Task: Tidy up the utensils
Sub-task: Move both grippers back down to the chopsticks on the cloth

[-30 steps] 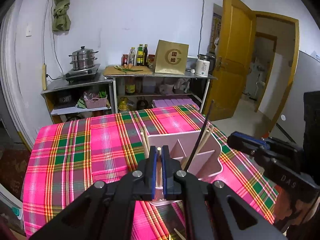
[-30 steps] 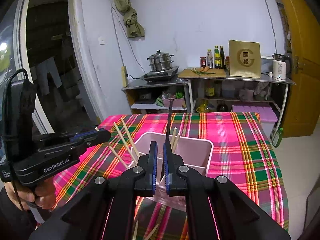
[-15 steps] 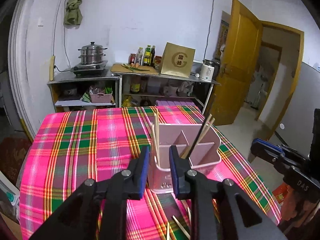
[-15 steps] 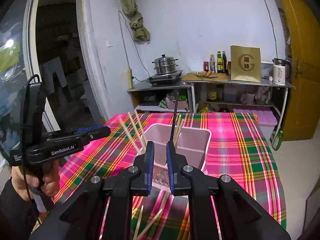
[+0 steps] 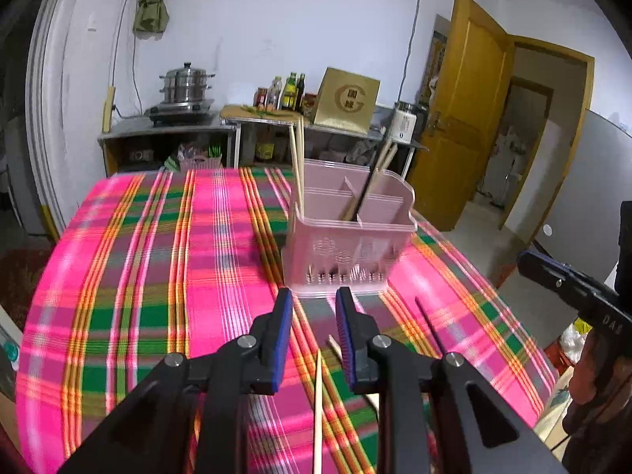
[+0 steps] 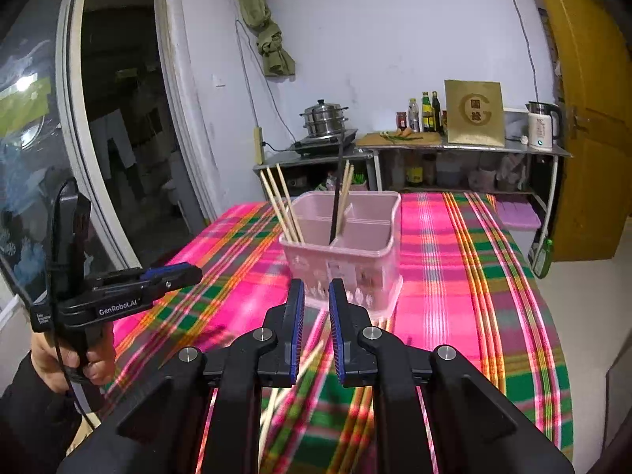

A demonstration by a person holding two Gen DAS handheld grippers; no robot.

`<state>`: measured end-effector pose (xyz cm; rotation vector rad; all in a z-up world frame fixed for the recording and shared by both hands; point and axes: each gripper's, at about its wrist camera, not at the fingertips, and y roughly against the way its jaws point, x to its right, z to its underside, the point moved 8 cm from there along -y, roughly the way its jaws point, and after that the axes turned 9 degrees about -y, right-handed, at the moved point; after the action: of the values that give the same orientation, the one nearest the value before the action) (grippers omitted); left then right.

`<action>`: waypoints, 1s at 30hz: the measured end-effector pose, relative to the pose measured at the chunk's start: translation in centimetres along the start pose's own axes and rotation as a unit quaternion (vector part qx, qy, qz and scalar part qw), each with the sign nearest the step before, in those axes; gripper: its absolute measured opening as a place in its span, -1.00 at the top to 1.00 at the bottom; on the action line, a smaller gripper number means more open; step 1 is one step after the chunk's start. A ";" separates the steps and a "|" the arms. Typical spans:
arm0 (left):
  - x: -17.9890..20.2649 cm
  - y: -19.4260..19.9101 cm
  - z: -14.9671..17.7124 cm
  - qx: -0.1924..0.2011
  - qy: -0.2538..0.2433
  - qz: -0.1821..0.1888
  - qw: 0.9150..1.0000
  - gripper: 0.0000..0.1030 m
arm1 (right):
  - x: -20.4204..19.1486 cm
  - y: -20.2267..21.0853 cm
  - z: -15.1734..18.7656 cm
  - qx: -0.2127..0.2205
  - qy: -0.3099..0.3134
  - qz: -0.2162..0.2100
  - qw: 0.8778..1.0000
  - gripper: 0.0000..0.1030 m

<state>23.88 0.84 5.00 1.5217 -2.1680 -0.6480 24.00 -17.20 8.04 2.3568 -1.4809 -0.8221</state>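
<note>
A pink utensil caddy (image 5: 347,237) (image 6: 343,256) with divided compartments stands on the plaid tablecloth. Wooden chopsticks (image 5: 297,166) (image 6: 282,205) stand in its left compartment; a black chopstick (image 6: 336,201) and more wooden ones lean in another. My left gripper (image 5: 314,308) is open and empty, just in front of the caddy. A loose wooden chopstick (image 5: 317,407) and a black chopstick (image 5: 430,328) lie on the cloth below it. My right gripper (image 6: 316,296) is open and empty, in front of the caddy. Loose wooden chopsticks (image 6: 292,379) lie under it.
The table (image 5: 158,276) has a pink, green and orange plaid cloth. Behind it stand metal shelves with a steamer pot (image 5: 185,87), bottles (image 5: 290,91), a gold box (image 5: 347,98) and a kettle (image 6: 543,124). A yellow door (image 5: 466,110) is at the right.
Both grippers have pulled back from above the caddy and opened. The wooden chopstick from the left gripper and the black one from the right now stand in the caddy.
</note>
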 end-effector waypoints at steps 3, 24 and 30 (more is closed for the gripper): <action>0.5 -0.1 1.8 -0.013 0.005 0.003 1.000 0.53 | 0.7 0.3 1.6 -0.009 -0.003 0.012 1.000 0.74; 4.2 -6.0 6.8 -0.123 0.044 0.036 0.991 0.45 | 6.7 -3.7 6.7 -0.091 -0.045 0.078 0.992 0.64; 4.1 -8.4 7.2 -0.154 0.062 0.033 0.986 0.45 | 8.5 -6.0 7.3 -0.120 -0.056 0.096 0.987 0.64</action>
<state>24.72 -4.53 -5.48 1.2875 -1.9132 -0.8002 27.05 -21.26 -3.60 1.9899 -1.5278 -1.0315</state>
